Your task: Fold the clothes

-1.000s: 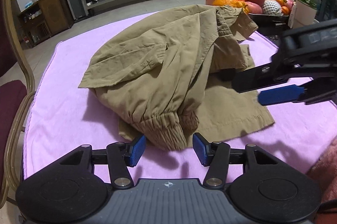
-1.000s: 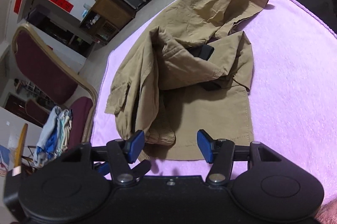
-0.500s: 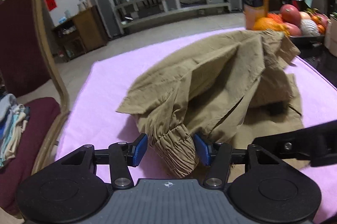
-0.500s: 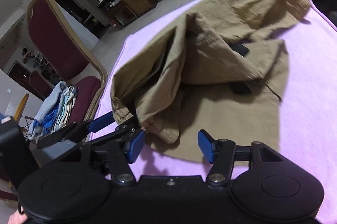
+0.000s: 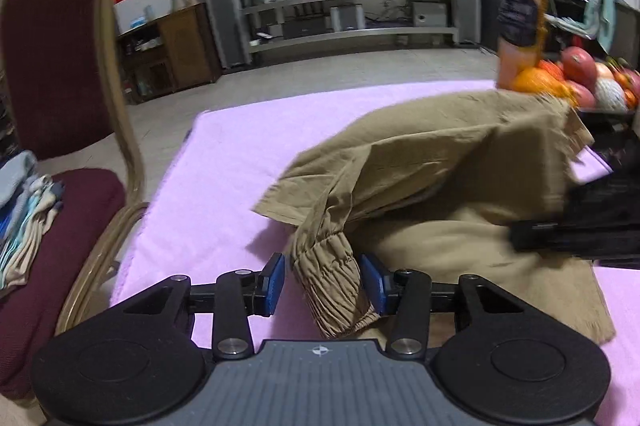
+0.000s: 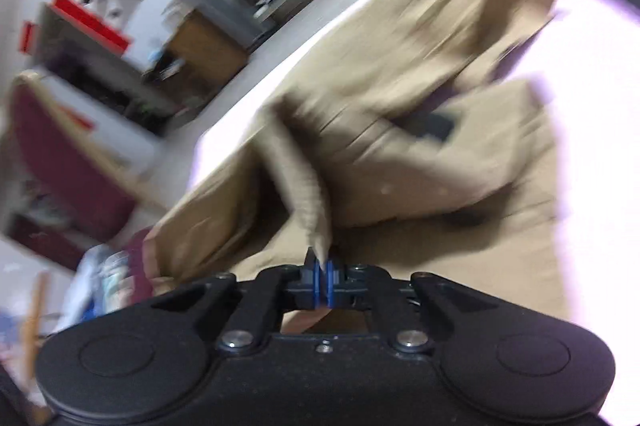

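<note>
Khaki trousers [image 5: 432, 162] lie crumpled on the pink table cover [image 5: 224, 162]. In the left wrist view an elastic leg cuff [image 5: 328, 278] sits between the fingers of my left gripper [image 5: 323, 284], which stands open; the right pad is at the cuff and a thin gap shows at the left pad. The right gripper's black body [image 5: 580, 222] shows at the right edge over the cloth. The right wrist view is blurred: my right gripper [image 6: 322, 276] is shut on a raised ridge of the khaki trousers [image 6: 400, 146].
A maroon chair [image 5: 60, 74] stands at the table's left, with folded clothes [image 5: 24, 222] on its seat. An orange juice bottle [image 5: 520, 14] and a fruit tray [image 5: 588, 86] stand at the far right. The pink cover lies bare to the left of the trousers.
My right gripper went from open to shut on a fold of the trousers and is moving fast. My left gripper slid forward around the cuff, and its fingers have drawn closer together.
</note>
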A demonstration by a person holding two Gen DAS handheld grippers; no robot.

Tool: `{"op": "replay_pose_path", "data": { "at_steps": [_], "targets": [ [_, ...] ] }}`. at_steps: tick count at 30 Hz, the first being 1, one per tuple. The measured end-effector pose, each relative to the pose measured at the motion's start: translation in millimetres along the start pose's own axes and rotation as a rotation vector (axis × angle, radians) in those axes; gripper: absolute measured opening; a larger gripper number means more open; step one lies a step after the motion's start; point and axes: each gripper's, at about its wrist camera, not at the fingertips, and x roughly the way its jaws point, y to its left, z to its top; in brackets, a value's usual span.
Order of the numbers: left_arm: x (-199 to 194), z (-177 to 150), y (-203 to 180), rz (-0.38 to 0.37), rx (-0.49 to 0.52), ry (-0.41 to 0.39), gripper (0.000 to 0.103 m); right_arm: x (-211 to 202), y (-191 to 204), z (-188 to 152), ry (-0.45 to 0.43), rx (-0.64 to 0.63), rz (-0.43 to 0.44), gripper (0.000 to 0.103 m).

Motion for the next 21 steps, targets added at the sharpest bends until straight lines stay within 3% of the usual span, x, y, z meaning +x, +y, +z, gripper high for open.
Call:
{"op": "replay_pose_path", "data": {
  "at_steps": [4,7,10,11,12,15,17,18,19,20,21],
  "targets": [
    [0,5,2,-0.02,0.0,0.005,0.048,-24,-17,10,-0.007,0.0,0.018,0.004],
    [0,3,-24,-0.01,0.13,0.007,0.054,-13,-27,5,0.068,0.064,0.101,0.009],
    [7,-1,-44,0.079,0.241,0.008,0.055,-1,-29,-3,0.121,0.103,0.15,0.022],
    [12,-2,-46,0.115,0.261,0.021,0.052,3,-28,-6,0.13,0.101,0.158,0.035],
    [19,-3,-47,0.152,0.276,0.038,0.041,7,-27,-8,0.137,0.096,0.169,0.044],
    [33,-4,-36,0.178,0.252,0.087,0.017,16,-17,-17,0.139,0.054,0.197,0.059],
    [37,-1,-28,0.178,0.236,0.097,0.014,17,-7,-20,0.111,-0.005,0.163,0.053],
    [33,6,-23,0.154,0.217,0.1,0.013,13,-1,-21,0.084,-0.041,0.129,0.026],
    [27,14,-17,0.124,0.193,0.104,0.012,7,5,-20,0.058,-0.076,0.089,0.01],
    [21,22,-12,0.093,0.168,0.107,0.011,-2,11,-18,0.034,-0.108,0.043,0.003],
    [15,31,-6,0.063,0.144,0.111,0.011,-13,18,-17,0.006,-0.133,0.003,0.003]
  ]
}}
